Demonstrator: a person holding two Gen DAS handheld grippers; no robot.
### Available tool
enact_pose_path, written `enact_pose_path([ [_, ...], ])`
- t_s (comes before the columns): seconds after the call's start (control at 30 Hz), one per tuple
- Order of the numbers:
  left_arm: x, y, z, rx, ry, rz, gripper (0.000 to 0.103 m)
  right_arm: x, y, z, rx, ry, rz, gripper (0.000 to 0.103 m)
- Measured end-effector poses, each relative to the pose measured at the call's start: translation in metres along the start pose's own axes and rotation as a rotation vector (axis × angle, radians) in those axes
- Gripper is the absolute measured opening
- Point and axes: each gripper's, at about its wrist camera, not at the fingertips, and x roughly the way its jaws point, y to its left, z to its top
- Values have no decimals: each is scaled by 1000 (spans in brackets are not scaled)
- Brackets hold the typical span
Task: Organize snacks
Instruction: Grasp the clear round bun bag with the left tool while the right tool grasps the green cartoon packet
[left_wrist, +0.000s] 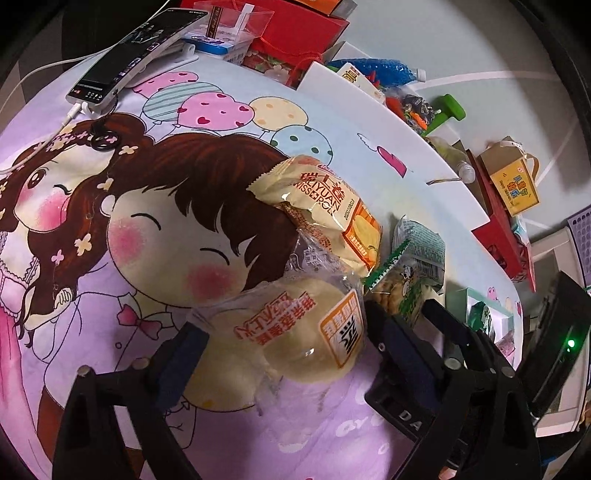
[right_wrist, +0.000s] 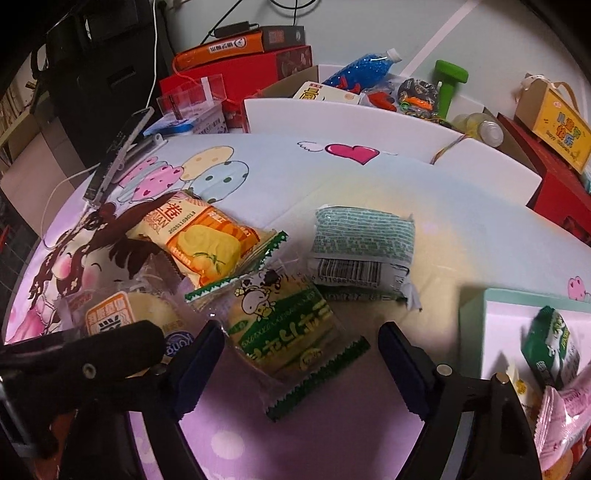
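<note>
Left gripper low over the cartoon-print tabletop, jaws spread wide either side of the clear-wrapped bun, pads flanking the pack but not pressed into it. Just beyond, touching the bun's far edge, the yellow Swiss-roll pack, lying tilted across the cartoon boy's hair. Right gripper also wide open, jaws straddling the green-and-yellow biscuit packet, which lies flat with its sawtooth ends pointing out past both fingers. Near it, a little further off, the teal pack with the barcode, face down and clear of the others. Off to the right, a mint-edged white box holding a dark green packet, pink wrappers crowding the corner below. At the far left edge, a phone propped on a stand, cable trailing off.
</note>
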Motion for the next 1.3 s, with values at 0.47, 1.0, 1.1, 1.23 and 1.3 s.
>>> enact_pose_path([
  [0.47,-6,3,-1,-29,-6,-66,56,-2,6,-2,-18,0,-18,71],
  [1.0,-21,4,-5,-28,-23,-60,50,-32,9,-17,2,-28,-4,59],
  [1.1,-26,3,-6,-24,-34,-61,50,-41,11,-21,8,-37,-2,59],
  [1.23,-34,-1,-8,-13,-52,-64,50,-54,12,-25,16,-47,-6,59],
  [1.3,-39,-4,-8,-6,-63,-64,49,-61,12,-26,18,-54,-11,59],
])
